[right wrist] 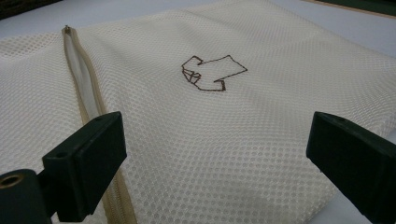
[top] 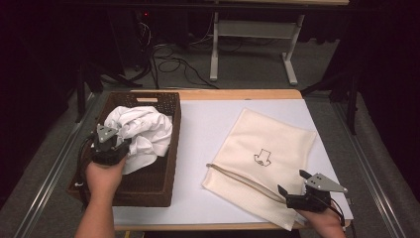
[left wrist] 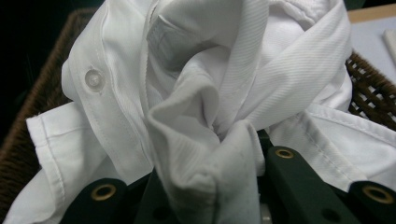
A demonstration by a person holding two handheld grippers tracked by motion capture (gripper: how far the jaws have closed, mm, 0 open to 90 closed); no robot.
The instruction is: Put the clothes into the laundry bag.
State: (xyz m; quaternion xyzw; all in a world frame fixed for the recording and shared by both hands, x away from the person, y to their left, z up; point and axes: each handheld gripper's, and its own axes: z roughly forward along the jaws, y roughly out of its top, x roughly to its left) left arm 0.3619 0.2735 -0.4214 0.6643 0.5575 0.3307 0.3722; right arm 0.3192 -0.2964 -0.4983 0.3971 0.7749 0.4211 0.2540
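A crumpled white shirt (top: 141, 131) lies in a dark wicker basket (top: 163, 183) at the table's left. My left gripper (top: 111, 146) is in the basket, shut on a fold of the white shirt (left wrist: 205, 154), whose cloth bunches up between the jaws. A cream mesh laundry bag (top: 265, 158) with a small shirt drawing and a zip along its near-left edge lies flat at the right. My right gripper (top: 293, 184) hovers open over the mesh bag (right wrist: 219, 140) at its near corner, jaws wide apart, the zip (right wrist: 86, 98) beside its left jaw.
A white sheet (top: 203, 129) covers the wooden table top. A strip of bare sheet runs between basket and bag. Beyond the far edge stand a table frame and cables on the floor.
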